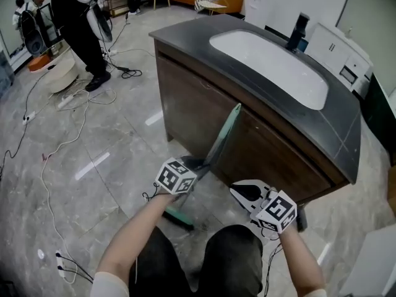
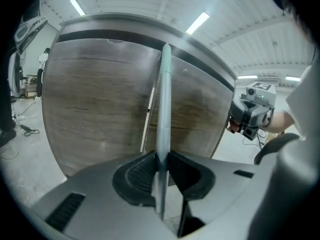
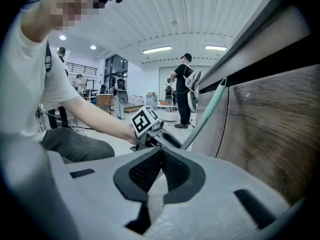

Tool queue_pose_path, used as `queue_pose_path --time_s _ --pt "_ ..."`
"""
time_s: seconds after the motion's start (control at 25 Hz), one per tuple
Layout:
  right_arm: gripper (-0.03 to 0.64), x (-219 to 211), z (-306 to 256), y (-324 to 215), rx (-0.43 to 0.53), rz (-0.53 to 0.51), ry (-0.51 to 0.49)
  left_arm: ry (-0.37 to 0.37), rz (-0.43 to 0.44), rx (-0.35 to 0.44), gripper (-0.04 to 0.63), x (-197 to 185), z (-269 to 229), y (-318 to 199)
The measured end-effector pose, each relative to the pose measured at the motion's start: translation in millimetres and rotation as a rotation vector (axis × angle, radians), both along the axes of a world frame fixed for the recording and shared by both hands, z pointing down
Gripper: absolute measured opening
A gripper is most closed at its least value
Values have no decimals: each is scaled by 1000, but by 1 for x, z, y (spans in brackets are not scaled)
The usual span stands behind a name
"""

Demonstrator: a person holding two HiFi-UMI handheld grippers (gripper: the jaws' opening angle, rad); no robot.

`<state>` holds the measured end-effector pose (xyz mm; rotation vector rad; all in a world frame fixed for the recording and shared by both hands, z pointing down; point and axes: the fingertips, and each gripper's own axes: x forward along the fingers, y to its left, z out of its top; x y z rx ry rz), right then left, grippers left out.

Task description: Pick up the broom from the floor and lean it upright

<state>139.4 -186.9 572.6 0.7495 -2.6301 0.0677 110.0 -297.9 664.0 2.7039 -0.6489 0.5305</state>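
The broom has a pale green handle [image 1: 224, 135] that slants up from its dark green head [image 1: 178, 218] near the floor, with its tip [image 1: 237, 107] against the wooden front of the vanity [image 1: 198, 104]. My left gripper [image 1: 201, 164] is shut on the handle low down. In the left gripper view the handle [image 2: 164, 94] runs straight up from between the pads [image 2: 145, 171]. My right gripper [image 1: 240, 190] hangs just right of the broom, apart from it, jaws shut with nothing between them [image 3: 161, 154]. From there the handle [image 3: 207, 111] rises beside the cabinet.
The vanity carries a dark countertop [image 1: 346, 135] with a white sink [image 1: 272, 64] and a black tap [image 1: 298, 32]. Cables [image 1: 62, 144] trail over the marble floor at the left. A person [image 1: 77, 17] stands at the back left. My knees [image 1: 204, 258] are below the grippers.
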Motion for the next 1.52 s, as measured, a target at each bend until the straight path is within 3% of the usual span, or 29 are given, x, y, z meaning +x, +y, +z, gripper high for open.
queue_pose_path --time_s 0.16,0.48,0.8,1.12,1.28,1.52 --pt "0 3 -3 6 6 4 11 -21 -8 -11 74 8 1 -8" --pt "0 24 3 10 -1 24 23 -43 -53 57 77 13 8 -17" --pt "0 17 0 14 2 8 28 -50 -80 92 135 2 2 -11" --pt "0 -12 -5 12 12 -28 48 -42 -53 157 135 -29 -30 7" --pt "0 -29 -5 8 28 -58 106 -17 -44 184 134 -47 -46 17" --pt "0 -42 3 0 23 -85 105 -17 -13 219 124 -78 -37 42"
